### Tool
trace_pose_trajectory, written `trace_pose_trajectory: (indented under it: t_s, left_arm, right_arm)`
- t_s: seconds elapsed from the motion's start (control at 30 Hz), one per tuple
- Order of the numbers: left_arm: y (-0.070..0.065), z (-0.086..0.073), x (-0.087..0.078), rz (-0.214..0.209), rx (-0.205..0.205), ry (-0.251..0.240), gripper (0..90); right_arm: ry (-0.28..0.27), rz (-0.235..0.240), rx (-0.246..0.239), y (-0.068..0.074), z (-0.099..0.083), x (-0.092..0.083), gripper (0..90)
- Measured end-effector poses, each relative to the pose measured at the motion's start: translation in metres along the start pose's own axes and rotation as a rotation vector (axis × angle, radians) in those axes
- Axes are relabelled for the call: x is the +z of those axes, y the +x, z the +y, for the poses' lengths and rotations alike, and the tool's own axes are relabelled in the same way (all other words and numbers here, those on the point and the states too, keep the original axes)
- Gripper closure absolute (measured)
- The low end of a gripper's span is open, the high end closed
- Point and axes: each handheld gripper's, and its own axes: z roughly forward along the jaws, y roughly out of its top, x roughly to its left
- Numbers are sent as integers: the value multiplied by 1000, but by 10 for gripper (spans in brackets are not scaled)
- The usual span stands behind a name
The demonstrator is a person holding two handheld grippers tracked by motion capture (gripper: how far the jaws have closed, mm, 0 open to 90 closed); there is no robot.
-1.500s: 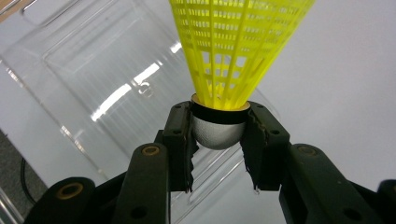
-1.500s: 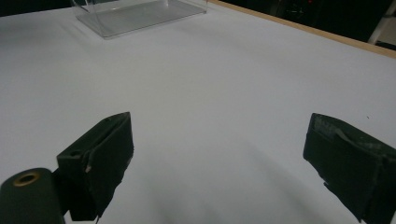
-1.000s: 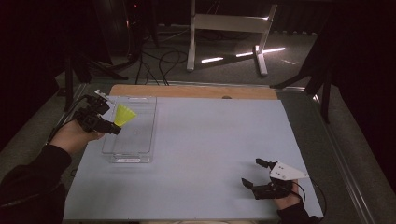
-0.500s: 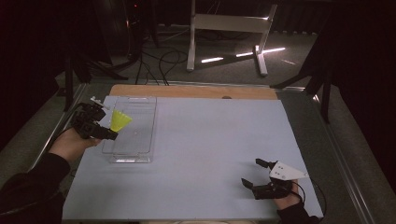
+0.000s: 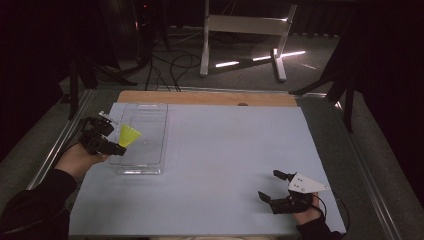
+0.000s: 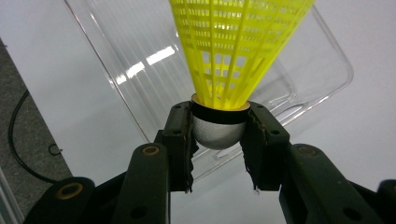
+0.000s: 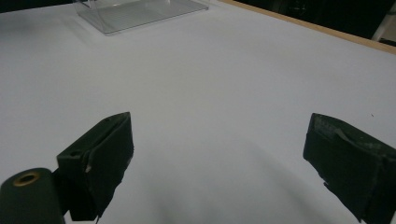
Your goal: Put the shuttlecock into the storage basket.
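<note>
A yellow shuttlecock [image 5: 128, 135] with a silver-grey cork [image 6: 218, 133] is held by my left gripper [image 5: 116, 144], which is shut on the cork. Its yellow skirt [image 6: 236, 44] points out over a clear plastic tray [image 5: 150, 125] at the table's left. In the left gripper view the tray [image 6: 154, 65] lies just beyond and below the jaws. My right gripper [image 5: 273, 186] rests low at the table's front right, open, with bare white table between its fingertips [image 7: 219, 154].
The white table cover [image 5: 225, 150] spreads between the two grippers. A wooden strip [image 5: 210, 97] runs along the far edge. Beyond the table stand a white frame [image 5: 245, 25] and floor cables. The tray's near corner [image 7: 135, 11] shows far off in the right gripper view.
My left gripper has drawn back toward the near left with the shuttlecock, from above the tray's far part to its left rim. The right gripper has not moved.
</note>
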Motion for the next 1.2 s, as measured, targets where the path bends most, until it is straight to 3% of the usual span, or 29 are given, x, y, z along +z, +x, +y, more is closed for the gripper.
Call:
trace_pose_trajectory:
  t_s: [0.33, 0.83, 1.2]
  left_arm:
    - [7, -6, 15, 22, 42, 16, 655]
    - [10, -2, 31, 32, 80, 96, 654]
    - [9, 4, 34, 53, 80, 135, 648]
  right_arm:
    - [1, 4, -4, 0, 0, 0, 87]
    - [3, 8, -4, 0, 0, 1, 87]
    - [5, 8, 0, 0, 0, 1, 87]
